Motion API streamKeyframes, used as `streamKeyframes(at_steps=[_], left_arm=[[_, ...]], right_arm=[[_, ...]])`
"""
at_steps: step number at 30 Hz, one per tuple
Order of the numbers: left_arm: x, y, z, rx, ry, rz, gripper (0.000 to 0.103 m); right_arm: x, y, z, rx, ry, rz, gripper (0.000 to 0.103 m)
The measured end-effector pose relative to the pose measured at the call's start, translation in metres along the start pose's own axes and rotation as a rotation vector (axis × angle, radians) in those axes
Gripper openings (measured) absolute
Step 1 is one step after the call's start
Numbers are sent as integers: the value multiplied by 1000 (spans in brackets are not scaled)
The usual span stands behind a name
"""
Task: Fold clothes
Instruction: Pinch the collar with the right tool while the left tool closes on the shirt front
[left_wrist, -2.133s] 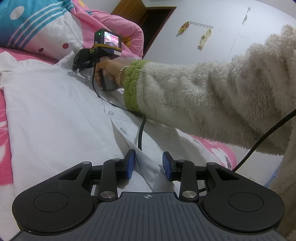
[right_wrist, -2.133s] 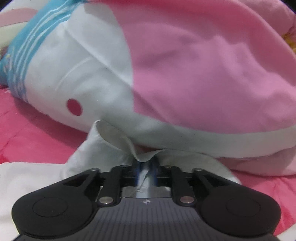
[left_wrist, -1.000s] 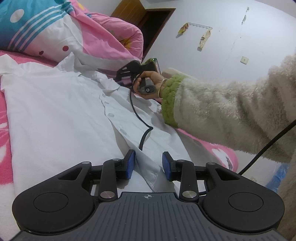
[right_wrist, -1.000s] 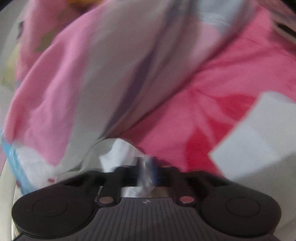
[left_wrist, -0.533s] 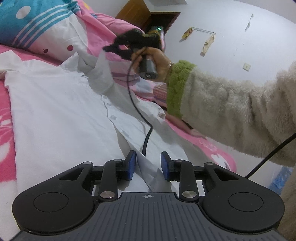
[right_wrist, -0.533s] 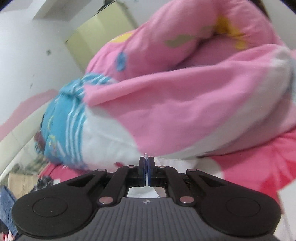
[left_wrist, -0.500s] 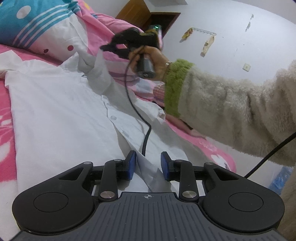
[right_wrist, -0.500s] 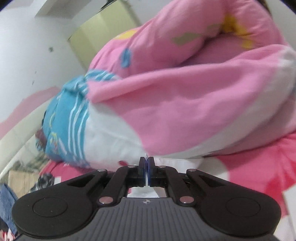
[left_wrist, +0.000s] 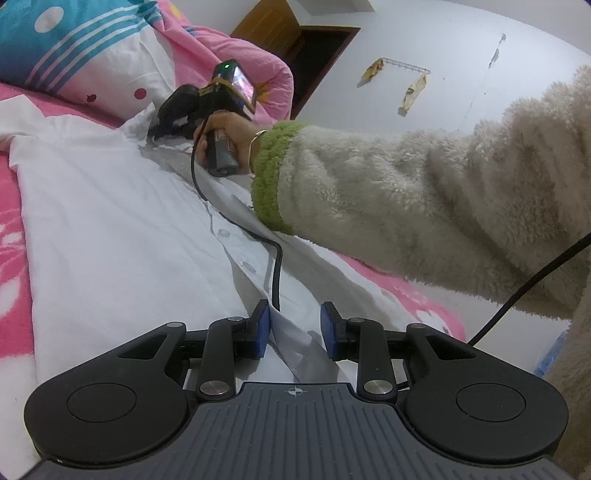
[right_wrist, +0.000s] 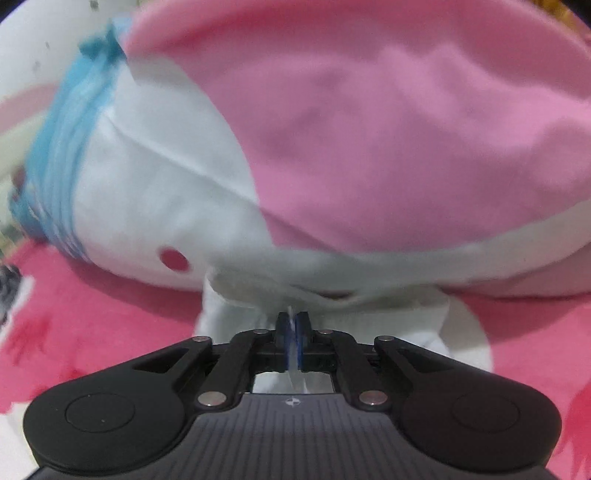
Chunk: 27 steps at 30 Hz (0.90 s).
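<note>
A white button shirt (left_wrist: 110, 240) lies spread front up on the pink bed. In the left wrist view my left gripper (left_wrist: 295, 328) rests low at the shirt's near end, open, its blue pads astride the button placket without pressing it. A hand in a fluffy sleeve (left_wrist: 406, 192) holds my right gripper (left_wrist: 157, 131) down at the collar end, by the quilt. In the right wrist view the right gripper (right_wrist: 293, 325) pinches a thin edge of the white shirt (right_wrist: 236, 317); its jaws are only starting to open.
A rolled pink, white and blue quilt (left_wrist: 110, 74) lies just behind the collar and fills the right wrist view (right_wrist: 369, 147). A black cable (left_wrist: 275, 266) trails across the shirt front. Pink bedsheet (left_wrist: 11, 221) borders the shirt; a dark doorway (left_wrist: 317, 55) stands beyond.
The right gripper, which held the collar fabric lifted above the shirt, has swung left and down to the bed by the quilt. The left gripper has stayed put.
</note>
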<state>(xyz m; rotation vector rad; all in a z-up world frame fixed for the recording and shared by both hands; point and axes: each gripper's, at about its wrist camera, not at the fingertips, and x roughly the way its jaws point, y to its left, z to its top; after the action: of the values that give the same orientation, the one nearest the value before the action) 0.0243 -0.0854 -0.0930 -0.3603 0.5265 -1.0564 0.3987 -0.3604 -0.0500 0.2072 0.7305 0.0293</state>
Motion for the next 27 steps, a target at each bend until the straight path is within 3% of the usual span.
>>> streamKeyframes(at_steps=[2, 4, 6, 10, 14, 17, 19, 21, 22, 24, 27], left_arm=[[0, 0, 0, 0, 2, 0, 28], [2, 2, 2, -1, 4, -1, 28], [2, 2, 2, -2, 5, -1, 28], [1, 1, 1, -3, 7, -2, 28], [-1, -1, 1, -2, 6, -3, 28], [-1, -2, 2, 2, 2, -2, 28], [0, -3, 2, 5, -1, -4, 27], [0, -5, 3, 11, -7, -4, 21], [0, -6, 3, 14, -10, -4, 18], [0, -8, 3, 19, -20, -5, 11], [-6, -9, 8, 12, -57, -24, 7]], right_arm=[[-6, -2, 1, -7, 11, -26, 27], [-32, -4, 2, -34, -61, -38, 38], [-62, -3, 1, -86, -115, -32, 38], [-106, 19, -19, -283, -68, 21, 38], [-113, 47, -53, -514, 30, 10, 36], [-106, 56, -71, -592, 80, -25, 34], [-95, 53, -75, -599, 110, -60, 32], [-90, 46, -75, -574, 121, -76, 19], [-88, 43, -75, -561, 126, -85, 7], [-90, 37, -73, -532, 115, -78, 3], [-107, 25, -63, -431, 47, 6, 2]])
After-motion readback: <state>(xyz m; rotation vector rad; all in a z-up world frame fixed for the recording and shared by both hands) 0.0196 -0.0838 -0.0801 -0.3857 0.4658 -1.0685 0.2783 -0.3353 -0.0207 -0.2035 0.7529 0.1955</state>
